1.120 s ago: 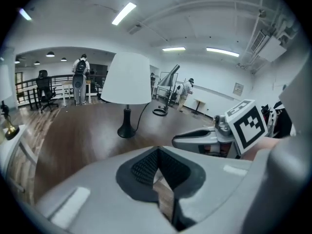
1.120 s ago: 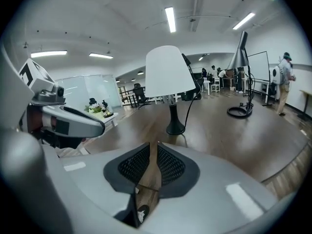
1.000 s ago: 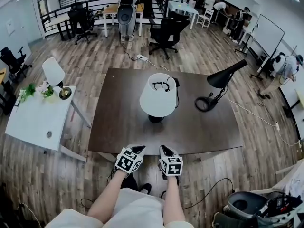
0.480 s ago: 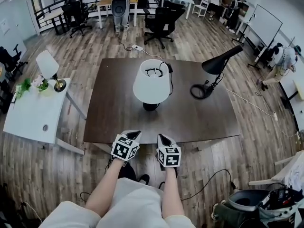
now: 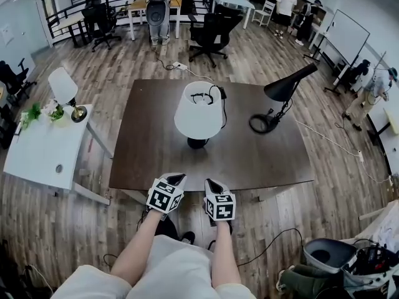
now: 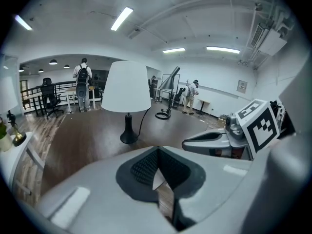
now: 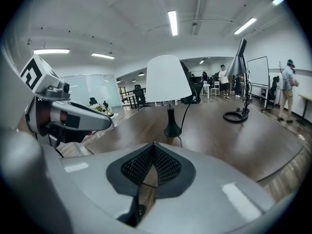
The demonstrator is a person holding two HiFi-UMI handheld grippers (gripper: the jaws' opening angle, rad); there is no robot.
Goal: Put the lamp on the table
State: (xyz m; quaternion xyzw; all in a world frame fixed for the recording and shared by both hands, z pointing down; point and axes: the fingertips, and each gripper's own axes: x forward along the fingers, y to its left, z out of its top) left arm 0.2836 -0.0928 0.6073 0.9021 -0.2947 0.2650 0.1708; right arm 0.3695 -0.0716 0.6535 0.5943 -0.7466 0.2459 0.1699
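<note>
At table (image 5: pixel 149 161) centre the lamp (image 5: pixel 198 112) stands upright; placing looks done. Left hand-held gripper (image 5: pixel 176 180) and right hand-held gripper (image 5: pixel 212 185) hover clenched, empty, at the near edge (next: probably just back away).

Bright, even office light, with strong fisheye warp throughout.
Long ceiling tubes (image 6: pixel 121 18) light my room from above and burn out to pure white in both gripper views. The lamp (image 5: pixel 198 112) shade reads flat white, and the dark table (image 7: pixel 243 140) carries a dull sheen. Both gripper views fade to a black ring at the corners. My left gripper (image 6: pixel 157 152) and right gripper (image 7: pixel 153 147), closest to the lens, look slightly soft. From my head camera the table edges and floorboards bow outward.
</note>
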